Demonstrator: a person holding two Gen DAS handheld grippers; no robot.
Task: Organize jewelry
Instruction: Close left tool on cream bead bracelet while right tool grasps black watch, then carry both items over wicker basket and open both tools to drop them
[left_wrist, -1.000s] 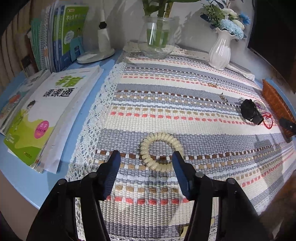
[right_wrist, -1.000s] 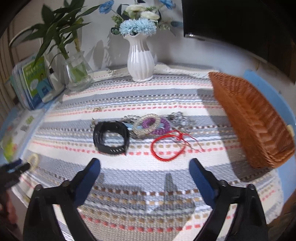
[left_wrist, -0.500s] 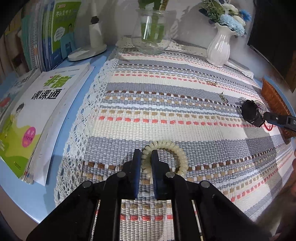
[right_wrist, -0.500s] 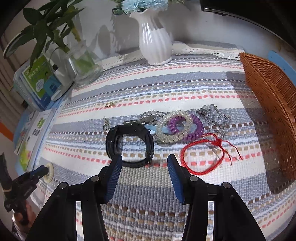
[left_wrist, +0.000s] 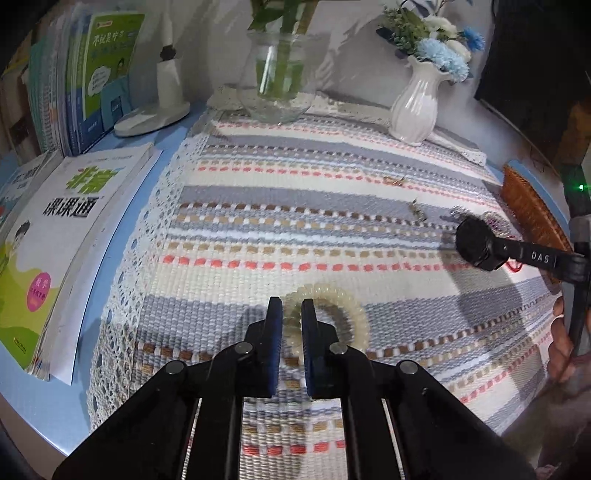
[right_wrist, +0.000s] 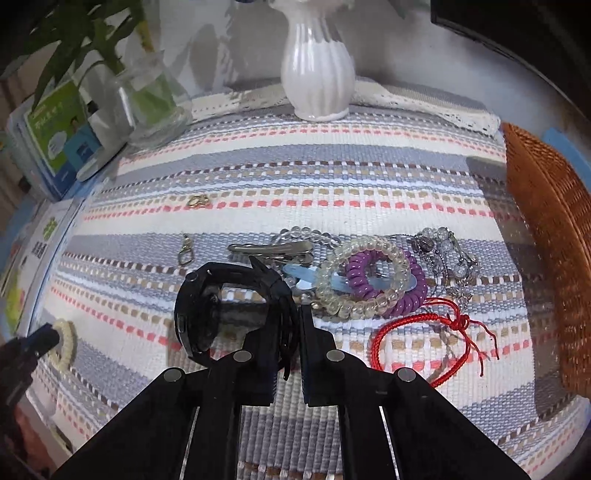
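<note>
1. The wicker basket (right_wrist: 546, 229) is cut off by the right edge.
2. The left gripper (left_wrist: 292, 314) covers the near rim of the cream coil bracelet (left_wrist: 347, 310).
3. The small gold clasp (right_wrist: 198, 201) is too small to identify.
4. The black watch (right_wrist: 221, 306) strap disappears between the right gripper (right_wrist: 293, 321) fingers.

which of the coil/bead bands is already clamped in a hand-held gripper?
The cream spiral band, alone at the mat's left, pinched by the left hand-held gripper. The clear and purple ones lie loose.

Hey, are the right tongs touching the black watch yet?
Touching. In the right wrist view the right tongs are closed on the strap of the black watch, with the band pinched between their fingers.
</note>
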